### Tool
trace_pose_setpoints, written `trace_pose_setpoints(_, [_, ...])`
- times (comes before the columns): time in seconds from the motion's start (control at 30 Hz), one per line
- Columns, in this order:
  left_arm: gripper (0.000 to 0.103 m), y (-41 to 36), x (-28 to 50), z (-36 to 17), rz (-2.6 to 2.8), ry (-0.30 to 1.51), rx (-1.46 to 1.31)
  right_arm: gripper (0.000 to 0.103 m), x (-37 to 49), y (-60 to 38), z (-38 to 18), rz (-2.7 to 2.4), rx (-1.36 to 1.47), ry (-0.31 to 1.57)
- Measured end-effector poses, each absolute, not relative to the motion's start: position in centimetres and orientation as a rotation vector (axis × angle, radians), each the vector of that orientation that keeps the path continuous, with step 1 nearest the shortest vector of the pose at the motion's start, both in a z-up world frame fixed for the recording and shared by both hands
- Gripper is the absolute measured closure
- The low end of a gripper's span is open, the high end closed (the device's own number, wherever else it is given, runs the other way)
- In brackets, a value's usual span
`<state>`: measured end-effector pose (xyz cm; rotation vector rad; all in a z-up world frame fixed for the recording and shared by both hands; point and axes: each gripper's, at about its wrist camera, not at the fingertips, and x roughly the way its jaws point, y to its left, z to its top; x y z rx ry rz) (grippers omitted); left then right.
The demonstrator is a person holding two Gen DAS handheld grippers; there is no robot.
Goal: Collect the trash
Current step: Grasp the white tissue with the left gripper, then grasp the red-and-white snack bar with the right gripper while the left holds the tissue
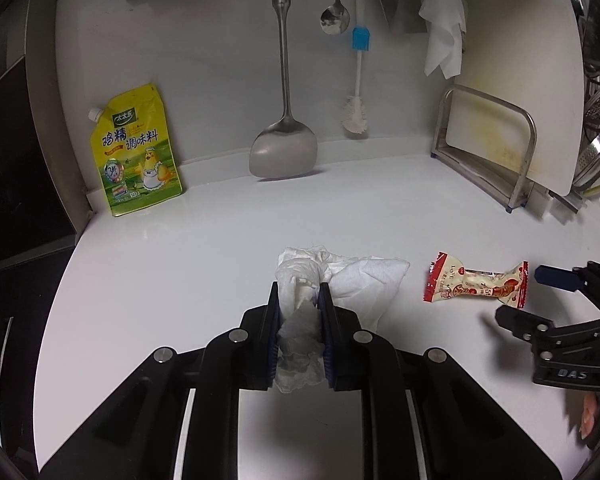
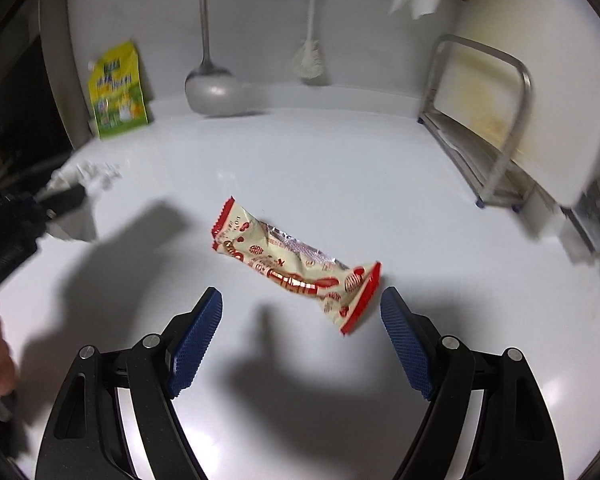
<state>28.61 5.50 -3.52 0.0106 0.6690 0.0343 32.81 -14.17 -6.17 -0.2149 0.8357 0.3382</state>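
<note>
Left wrist view: left gripper (image 1: 300,300) at lower centre, fingers clamped on a crumpled tissue (image 1: 332,276); its lower part was hidden between the pads, the rest lay on the white bench (image 1: 204,248). Candy wrapper (image 1: 476,284) lay flat at centre right, just beside the right gripper (image 1: 516,296), partly cut off at the right edge. Right wrist view, blurred: fingers (image 2: 198,340) spread wide, wrapper (image 2: 296,268) near them, untouched. Yellow seasoning pouch (image 1: 134,152) stood upper left.
</note>
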Motion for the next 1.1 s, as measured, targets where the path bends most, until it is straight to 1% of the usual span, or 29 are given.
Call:
trace_pose_setpoints(0.3, [0.085,5.5,28.6,-3.6,0.03,0.672,0.01,0.025,35.4,-12.1,-7.4,0.311,-0.38,0.847])
trace_pose_setpoints(0.6, [0.085,5.5,28.7,-3.7,0.026,0.675,0.008,0.026,35.8,-10.6,-7.8,0.289,-0.506,0.795])
trace_pose_setpoints(0.63, [0.085,5.4,28.7,-3.7,0.024,0.676,0.007,0.028,35.9,-10.4,-7.9,0.292,-0.509,0.796])
trace_pose_setpoints(0.67, [0.085,5.4,28.7,-3.7,0.024,0.676,0.007,0.037,35.9,-10.4,-8.0,0.296,-0.506,0.796])
trace_pose_setpoints(0.7, [0.085,5.4,28.7,-3.7,0.025,0.677,0.007,0.043,36.0,-10.4,-8.0,0.308,-0.494,0.806])
trace_pose_setpoints(0.73, [0.085,5.4,28.7,-3.7,0.024,0.677,0.007,0.053,36.1,-10.3,-8.0,0.315,-0.483,0.814])
trace_pose_setpoints(0.8, [0.085,5.4,28.7,-3.7,0.025,0.677,0.008,0.063,36.2,-10.3,-8.0,0.325,-0.465,0.827])
trace_pose_setpoints(0.83, [0.085,5.4,28.7,-3.7,0.025,0.677,0.008,0.077,36.2,-10.3,-8.0,0.328,-0.463,0.833])
trace_pose_setpoints(0.87, [0.085,5.4,28.7,-3.7,0.024,0.678,0.006,0.08,36.2,-10.3,-8.1,0.329,-0.458,0.835])
trace_pose_setpoints(1.1, [0.085,5.3,28.5,-3.8,0.024,0.674,0.004,0.08,35.1,-11.3,-7.6,0.334,-0.346,0.814])
